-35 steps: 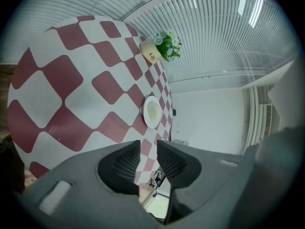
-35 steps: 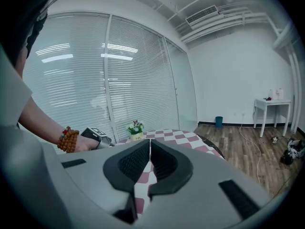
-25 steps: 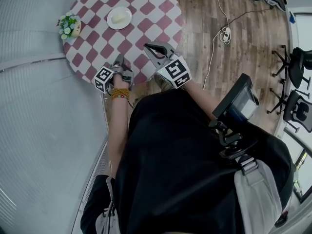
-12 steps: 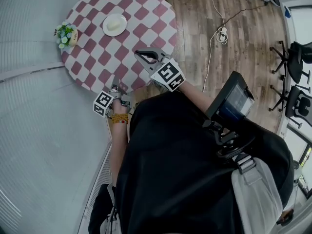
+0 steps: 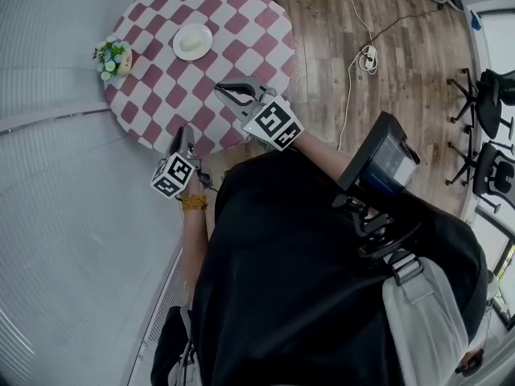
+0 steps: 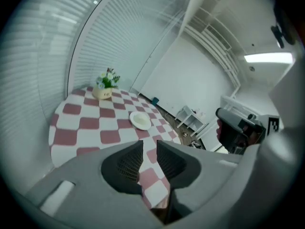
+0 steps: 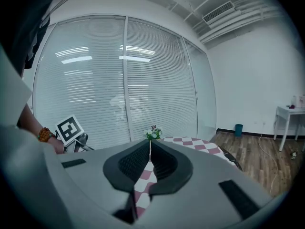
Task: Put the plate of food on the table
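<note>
White plate [image 5: 192, 42] sits on the checkered table [image 5: 245, 34]; left gripper [image 5: 183, 137] is slightly parted, right gripper [image 5: 228, 92] nearly closed, both empty.

Red-and-white checked table [image 5: 241, 30], white plate [image 5: 193, 42]

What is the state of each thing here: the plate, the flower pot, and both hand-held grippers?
Plate: flat on the checkered table, food on it, not held.
Flower pot: upright, near the table edge.
Left hand-held gripper: jaws slightly apart, empty.
Right hand-held gripper: jaws together, empty.
</note>
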Demonstrator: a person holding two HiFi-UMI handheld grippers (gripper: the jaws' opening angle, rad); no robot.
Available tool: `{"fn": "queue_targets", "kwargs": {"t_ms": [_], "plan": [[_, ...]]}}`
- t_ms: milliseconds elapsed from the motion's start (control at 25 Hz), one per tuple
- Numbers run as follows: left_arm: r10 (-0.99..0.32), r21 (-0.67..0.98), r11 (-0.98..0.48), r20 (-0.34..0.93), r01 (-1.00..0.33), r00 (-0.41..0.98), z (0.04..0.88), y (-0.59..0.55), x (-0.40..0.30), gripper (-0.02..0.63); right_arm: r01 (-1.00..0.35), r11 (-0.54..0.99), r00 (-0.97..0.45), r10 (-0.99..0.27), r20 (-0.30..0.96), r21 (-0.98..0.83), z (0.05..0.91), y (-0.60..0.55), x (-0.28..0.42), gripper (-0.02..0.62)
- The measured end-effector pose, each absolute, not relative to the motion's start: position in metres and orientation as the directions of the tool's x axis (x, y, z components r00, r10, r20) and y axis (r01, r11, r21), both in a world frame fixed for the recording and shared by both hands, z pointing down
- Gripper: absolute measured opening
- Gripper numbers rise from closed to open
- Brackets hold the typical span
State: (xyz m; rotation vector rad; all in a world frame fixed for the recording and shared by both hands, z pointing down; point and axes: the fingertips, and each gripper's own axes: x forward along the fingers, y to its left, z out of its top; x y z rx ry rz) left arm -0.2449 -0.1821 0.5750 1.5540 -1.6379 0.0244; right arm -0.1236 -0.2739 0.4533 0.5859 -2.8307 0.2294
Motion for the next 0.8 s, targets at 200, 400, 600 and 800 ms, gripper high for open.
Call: {"fn": "queue_targets", "kwargs": {"t_ms": [200,400,600,800], "plan": [[-0.946,0.488,0.083,0.314,-0.869,0.086,0.486,-0.221,-0.251,0.083,-0.399,0.913,-0.897,-0.369,0.244,-0.086,0.445,-0.274,-0.127,0.014],[-0.994,0.249,-0.014,0.098,-0.968,0.039,0.404,-0.237,-0.243,0.025,-0.403,0.913,-0.904,-0.387,0.183,-0.06,0.418,-0.274,-0.126,0.012],[-0.999,0.171,-0.035,0.016,-0.985,0.038,0.372,-0.24,-0.235,0.015,-0.401,0.916,-0.913,-0.398,0.088,-0.019,0.381,-0.274,-0.129,0.012],[-0.999,-0.003,-0.045,0.008,-0.999,0.045,0.384,-0.241,-0.22,0.006,-0.378,0.925,-0.923,-0.38,0.059,0.045,0.378,-0.265,-0.132,0.012]]}}
